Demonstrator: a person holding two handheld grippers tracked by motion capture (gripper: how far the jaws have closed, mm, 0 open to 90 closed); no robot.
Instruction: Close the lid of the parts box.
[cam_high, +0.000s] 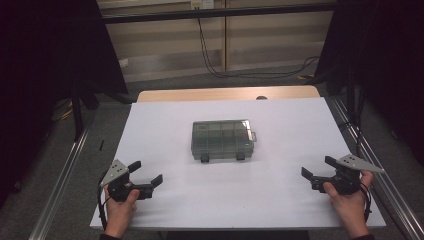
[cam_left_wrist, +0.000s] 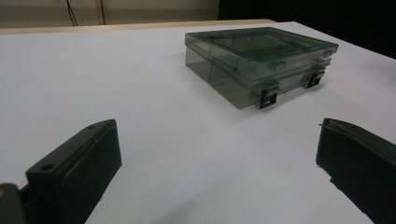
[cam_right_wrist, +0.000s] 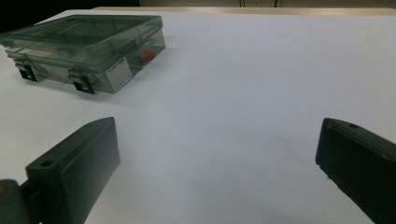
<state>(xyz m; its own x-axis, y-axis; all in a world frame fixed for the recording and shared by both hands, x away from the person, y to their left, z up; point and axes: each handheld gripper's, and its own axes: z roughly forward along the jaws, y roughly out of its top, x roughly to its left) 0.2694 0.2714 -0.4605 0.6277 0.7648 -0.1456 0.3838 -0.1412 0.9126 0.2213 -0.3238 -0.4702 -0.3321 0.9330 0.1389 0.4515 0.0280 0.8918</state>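
A clear grey plastic compartment box lies shut in the middle of the white table, with two black latches on its near side. The same box appears ahead and to the right in the left gripper view, and the box sits at the upper left in the right gripper view, where a small red item shows through its wall beside a white label. My left gripper is held open near the table's front left. My right gripper is held open near the front right. Both are well apart from the box, with nothing between their jaws.
The white tabletop has a wooden strip along its far edge. Metal rails run along both sides of the table. Cables lie on the floor beyond it.
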